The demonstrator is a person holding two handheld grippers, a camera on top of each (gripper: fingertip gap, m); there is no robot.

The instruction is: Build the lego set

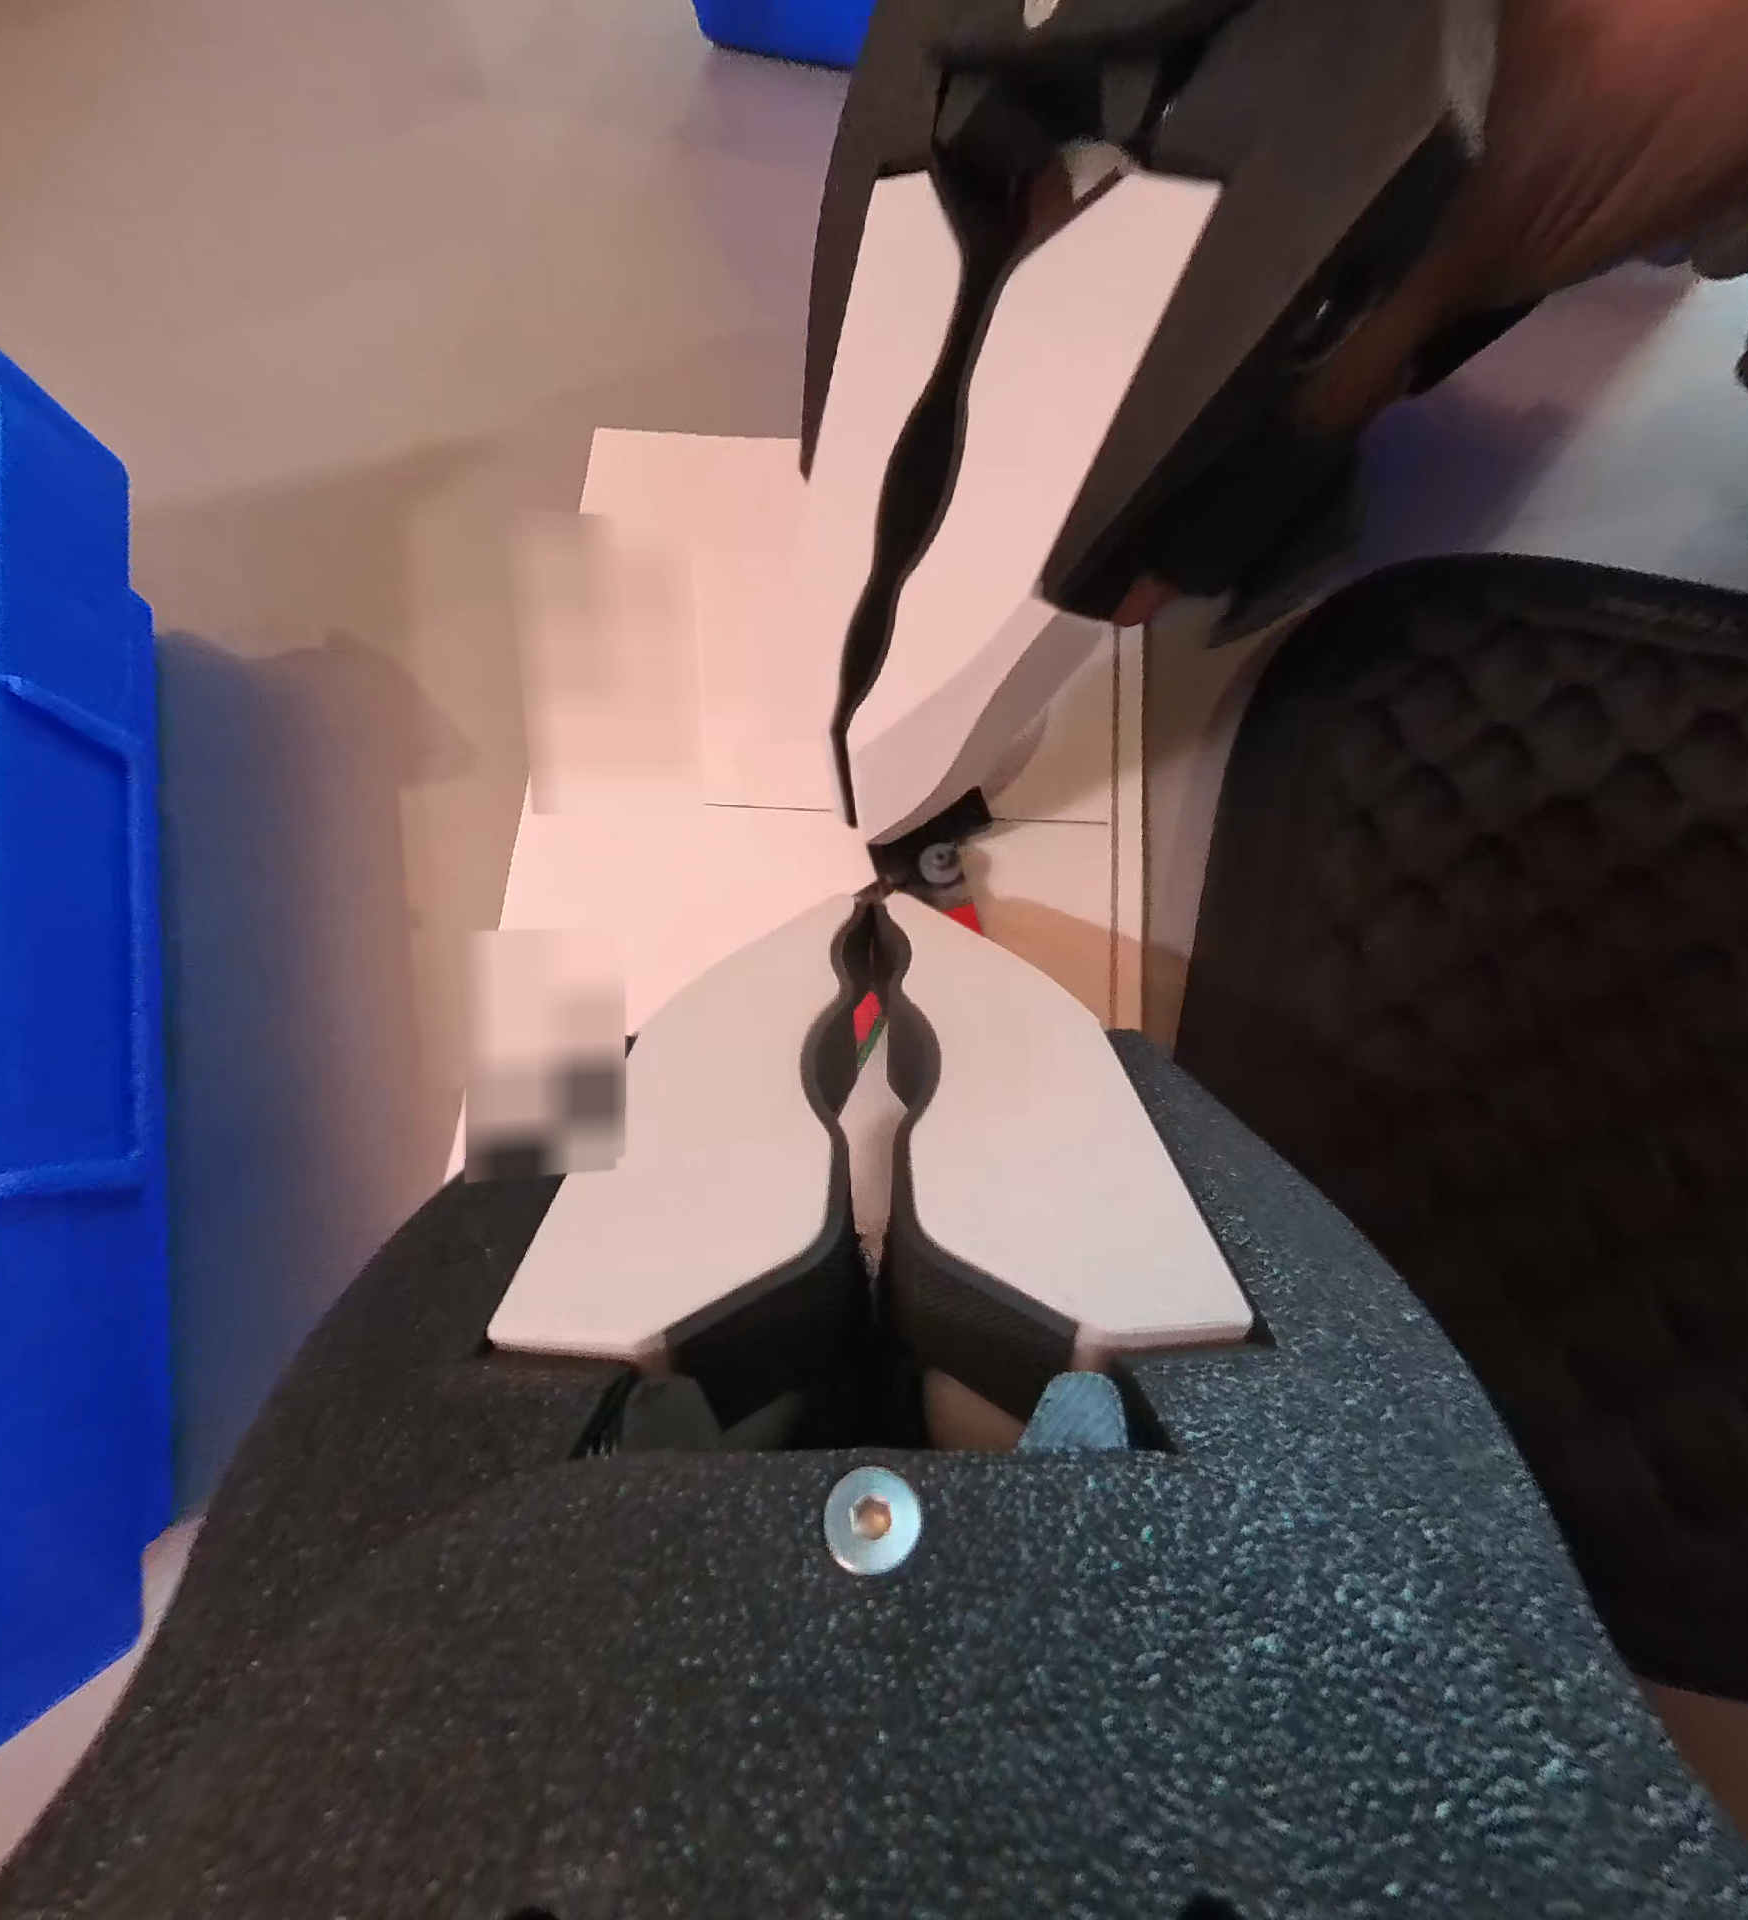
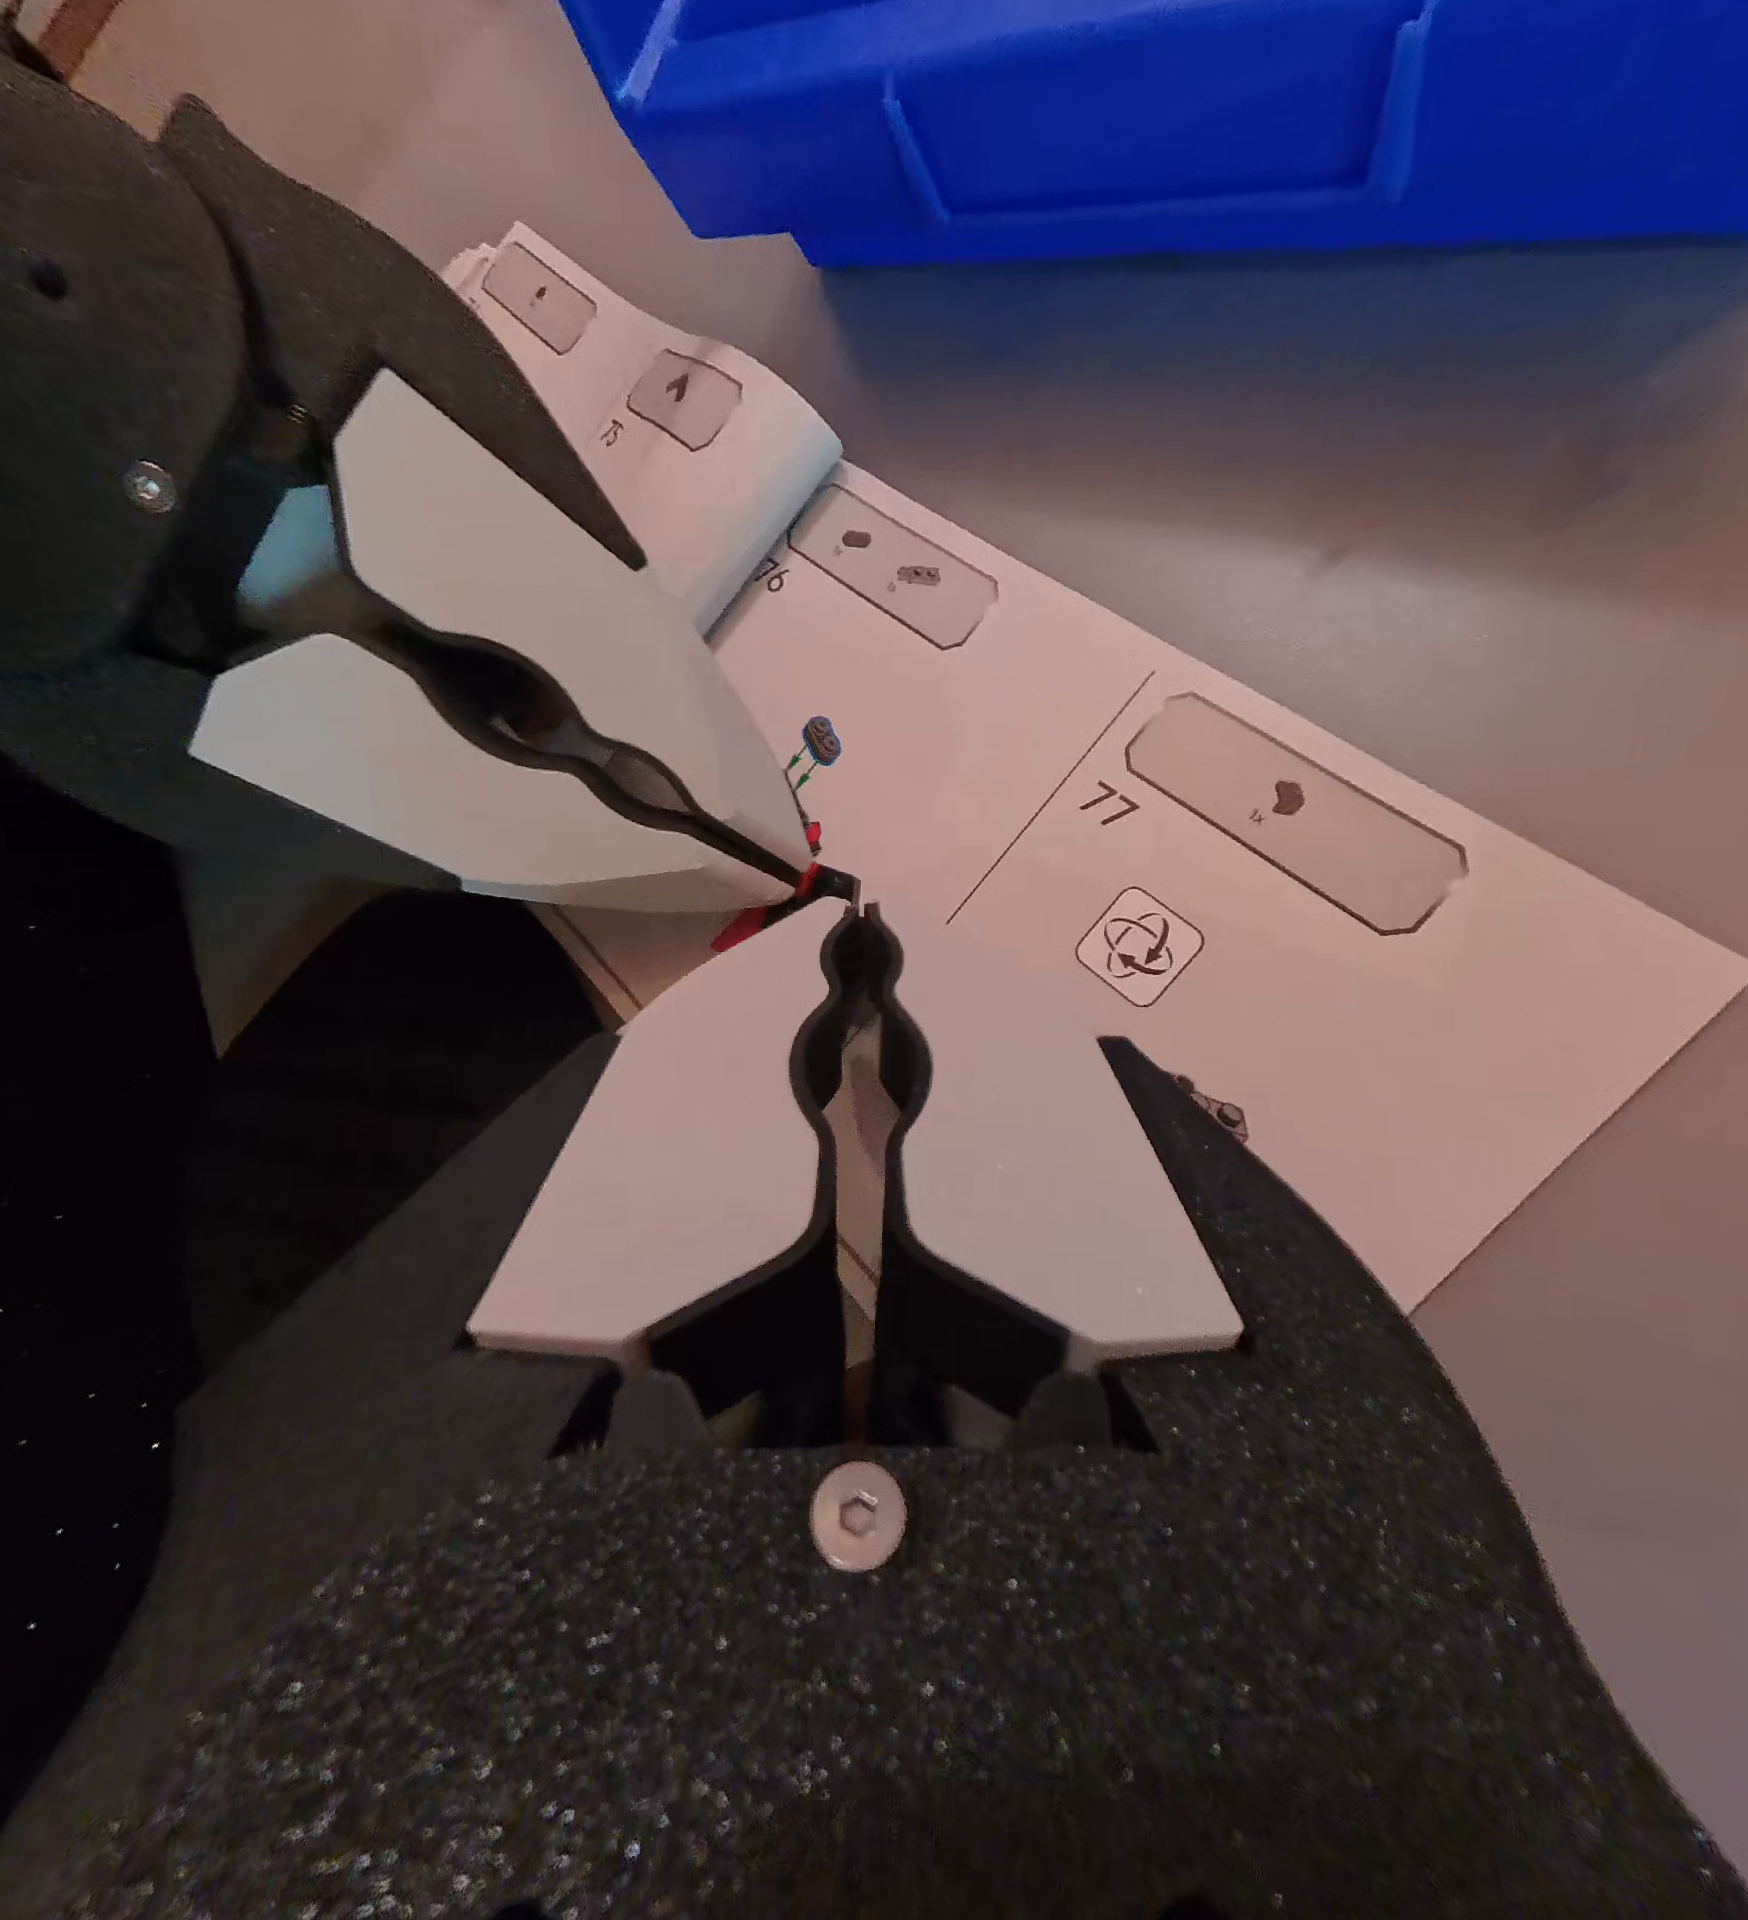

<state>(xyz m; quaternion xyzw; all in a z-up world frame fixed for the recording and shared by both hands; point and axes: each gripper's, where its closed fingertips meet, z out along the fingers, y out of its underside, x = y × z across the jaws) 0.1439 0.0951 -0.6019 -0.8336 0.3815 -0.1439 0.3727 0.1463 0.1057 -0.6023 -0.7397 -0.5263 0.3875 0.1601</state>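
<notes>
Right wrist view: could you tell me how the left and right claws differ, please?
The left claw enters slanting from upper left; the right claw points straight up the frame. The lego piece shows red beside the left claw's tip; only its black end reaches the right claw. Both are shut, tips nearly meeting above the booklet.

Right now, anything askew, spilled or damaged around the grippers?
Nothing spilled or broken. Only oddity: the instruction booklet lies skewed to the blue bin, its far pages curling up. Both grippers meet tip to tip over a small black-and-red lego piece.
</notes>
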